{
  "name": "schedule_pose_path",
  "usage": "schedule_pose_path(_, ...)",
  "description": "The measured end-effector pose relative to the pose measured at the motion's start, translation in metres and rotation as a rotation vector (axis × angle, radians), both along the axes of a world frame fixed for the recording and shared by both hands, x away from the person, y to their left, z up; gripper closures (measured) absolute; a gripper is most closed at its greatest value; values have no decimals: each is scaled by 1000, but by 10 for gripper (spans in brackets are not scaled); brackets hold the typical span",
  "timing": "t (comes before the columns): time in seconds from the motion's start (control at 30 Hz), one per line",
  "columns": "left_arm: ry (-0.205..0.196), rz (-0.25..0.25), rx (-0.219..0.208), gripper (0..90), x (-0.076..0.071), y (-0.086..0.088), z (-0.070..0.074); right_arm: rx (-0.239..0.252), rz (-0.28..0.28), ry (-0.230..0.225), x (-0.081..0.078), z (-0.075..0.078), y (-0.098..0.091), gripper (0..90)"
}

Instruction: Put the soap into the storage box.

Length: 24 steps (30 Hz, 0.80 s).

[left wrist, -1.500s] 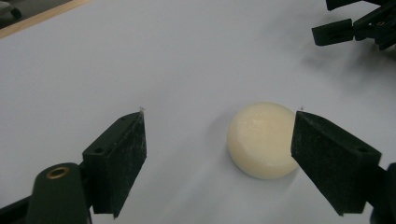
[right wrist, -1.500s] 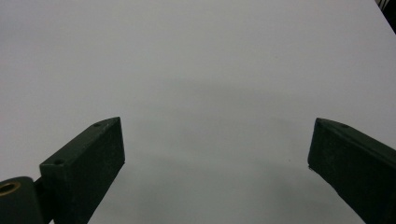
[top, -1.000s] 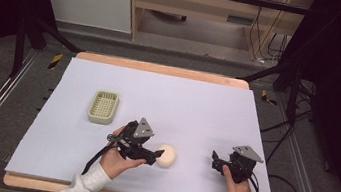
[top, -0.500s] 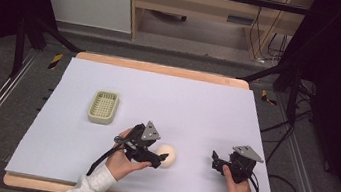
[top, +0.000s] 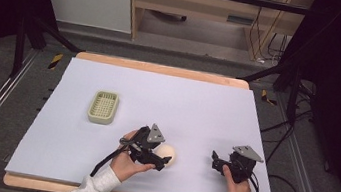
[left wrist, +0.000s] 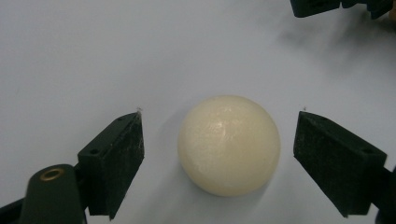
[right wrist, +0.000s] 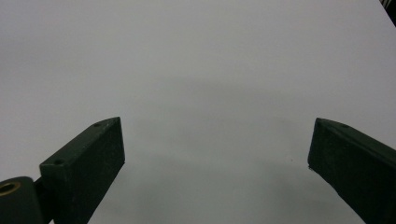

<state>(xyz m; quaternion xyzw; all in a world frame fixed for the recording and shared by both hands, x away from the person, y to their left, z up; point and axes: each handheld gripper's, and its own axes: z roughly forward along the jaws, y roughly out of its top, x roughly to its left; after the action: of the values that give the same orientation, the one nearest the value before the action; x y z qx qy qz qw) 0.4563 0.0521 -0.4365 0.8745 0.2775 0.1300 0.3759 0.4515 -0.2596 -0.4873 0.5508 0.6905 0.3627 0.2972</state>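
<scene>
A cream-coloured ball (top: 166, 154) (left wrist: 229, 144) rests on the pale table sheet near the front middle. My left gripper (top: 161, 158) (left wrist: 218, 154) is open and straddles it, one jaw on each side with a gap to the ball on both. My right gripper (top: 215, 161) (right wrist: 217, 154) is open over bare sheet at the front right, nothing between its jaws. In the left gripper view a corner of the right gripper (left wrist: 341, 5) shows at the top right.
A small pale-green slatted tray (top: 103, 106) lies on the left half of the table (top: 158, 94). A wooden edge borders the sheet at front and back. Metal frame rails and cables run along both sides of the table.
My left gripper has slid to the right, and its jaws now sit around the ball. The right gripper has stayed where it was.
</scene>
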Motion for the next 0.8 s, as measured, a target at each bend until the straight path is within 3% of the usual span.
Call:
schedule_pose_path(0.37, 22, -15, 30, 153, 2, -10, -10, 2, 2, 0, 0, 0, 0, 42)
schedule_pose_path(0.8, 28, -27, 98, 173, 4, -22, -23, 5, 1, -2, 0, 0, 0, 42)
